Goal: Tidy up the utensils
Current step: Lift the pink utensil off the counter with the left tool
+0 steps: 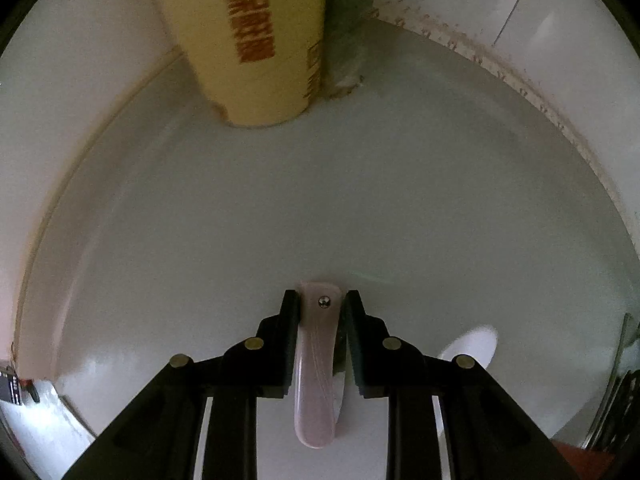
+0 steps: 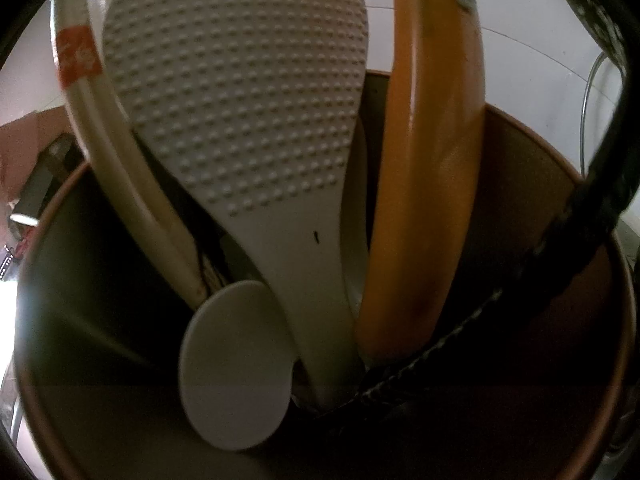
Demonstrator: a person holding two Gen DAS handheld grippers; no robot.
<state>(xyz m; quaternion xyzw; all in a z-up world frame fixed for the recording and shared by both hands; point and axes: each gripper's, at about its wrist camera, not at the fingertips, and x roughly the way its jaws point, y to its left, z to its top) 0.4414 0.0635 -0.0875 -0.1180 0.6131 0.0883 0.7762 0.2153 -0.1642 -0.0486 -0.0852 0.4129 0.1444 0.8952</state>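
Observation:
My left gripper (image 1: 322, 304) points steeply down over a white counter (image 1: 320, 200) and is shut on a pale pink utensil handle (image 1: 318, 360) with a metal rivet near its end; both pads press its sides. The right wrist view looks into a round brown utensil holder (image 2: 560, 152). In it stand a white dimpled rice paddle (image 2: 240, 100), an orange utensil (image 2: 436, 160), a white handle with an orange label (image 2: 100, 120), a flat white round-ended piece (image 2: 236, 360) and a black ribbed handle (image 2: 520, 280). The right gripper's fingers are out of view.
A yellow container with red lettering (image 1: 248, 40) stands at the back of the counter against a dark green object (image 1: 348, 20). White tiled walls meet in the corner behind them. A white rounded object (image 1: 472, 344) lies to the right of my left fingers.

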